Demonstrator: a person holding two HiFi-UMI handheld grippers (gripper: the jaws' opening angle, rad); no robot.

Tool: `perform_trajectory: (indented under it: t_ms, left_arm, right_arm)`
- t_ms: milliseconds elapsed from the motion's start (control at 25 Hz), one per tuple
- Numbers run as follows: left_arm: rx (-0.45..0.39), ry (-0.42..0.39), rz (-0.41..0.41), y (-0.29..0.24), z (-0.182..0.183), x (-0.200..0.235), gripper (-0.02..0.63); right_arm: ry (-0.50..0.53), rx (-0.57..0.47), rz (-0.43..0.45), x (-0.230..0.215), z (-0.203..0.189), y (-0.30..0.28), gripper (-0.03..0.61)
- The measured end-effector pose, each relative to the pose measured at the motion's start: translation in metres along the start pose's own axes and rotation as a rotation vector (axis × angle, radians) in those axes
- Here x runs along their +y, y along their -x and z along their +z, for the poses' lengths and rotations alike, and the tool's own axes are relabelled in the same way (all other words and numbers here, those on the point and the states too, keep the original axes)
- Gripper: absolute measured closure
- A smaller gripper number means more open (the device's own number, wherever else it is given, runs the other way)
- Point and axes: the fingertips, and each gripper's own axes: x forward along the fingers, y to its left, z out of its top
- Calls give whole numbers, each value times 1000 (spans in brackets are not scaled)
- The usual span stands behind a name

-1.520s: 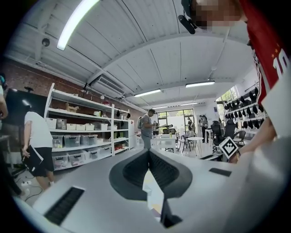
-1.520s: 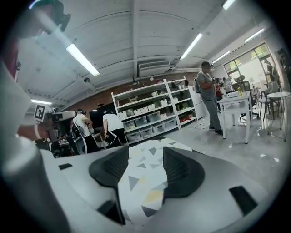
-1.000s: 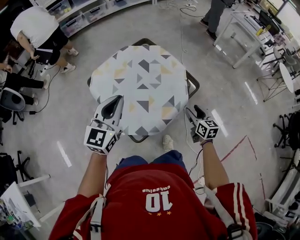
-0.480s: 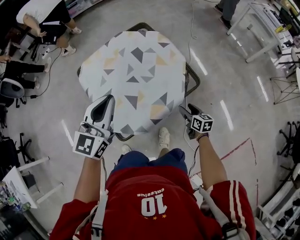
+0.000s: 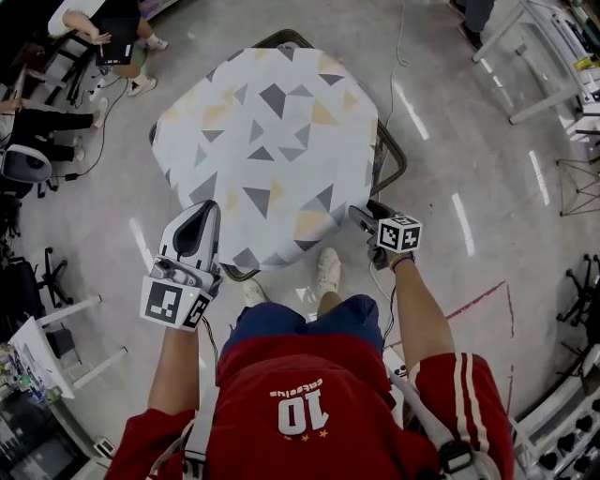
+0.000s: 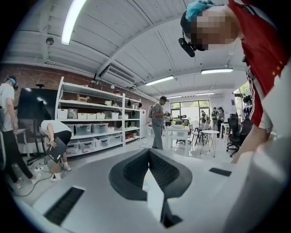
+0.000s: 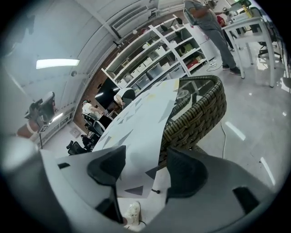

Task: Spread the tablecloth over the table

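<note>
A white tablecloth (image 5: 267, 141) with grey and yellow triangles lies over the dark wicker table (image 5: 394, 161). At its near left corner my left gripper (image 5: 204, 212) is shut, and in the left gripper view a thin white fold of cloth is pinched between the closed jaws (image 6: 148, 152). My right gripper (image 5: 362, 215) is at the near right corner, and its jaws have just been opening. They stand wide apart (image 7: 145, 154). The hanging cloth edge (image 7: 141, 132) shows between and beyond them, untouched, beside the wicker rim (image 7: 200, 113).
People sit and crouch at the upper left (image 5: 98, 23) beside office chairs (image 5: 23, 164). White tables (image 5: 539, 56) stand at the upper right, and a cable (image 5: 398, 47) runs over the floor. Shelves (image 6: 91, 123) line the far wall. My shoe (image 5: 328, 267) is under the near edge.
Both grippers have dropped lower and drawn toward me along the table's near edge. The left one moved left with the cloth corner. The right one sank beside the right corner.
</note>
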Motion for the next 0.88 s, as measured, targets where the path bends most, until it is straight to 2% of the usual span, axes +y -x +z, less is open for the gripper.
perform_trajectory:
  t_ms: [240, 320, 360, 480, 640, 760, 880]
  left_arm:
    - [16, -4, 12, -7, 0, -3, 606]
    - [18, -5, 18, -8, 3, -5, 606]
    - [17, -7, 21, -8, 5, -6, 606]
    - [2, -19, 39, -8, 14, -10, 606]
    - [-26, -44, 77, -2, 28, -12, 606]
    - [-45, -62, 97, 3, 45, -12, 606]
    - [-63, -56, 115, 13, 59, -7, 606]
  right_arm:
    - [-25, 36, 48, 0, -2, 1, 315]
    - [-14, 56, 68, 2, -3, 4, 372]
    - [-22, 51, 78, 2, -1, 7, 444]
    - [-45, 34, 127, 3, 8, 18, 519]
    - [73, 77, 186, 19, 25, 24, 561]
    - [192, 139, 187, 36, 40, 29, 565]
    - [248, 219, 171, 45, 44, 34, 565]
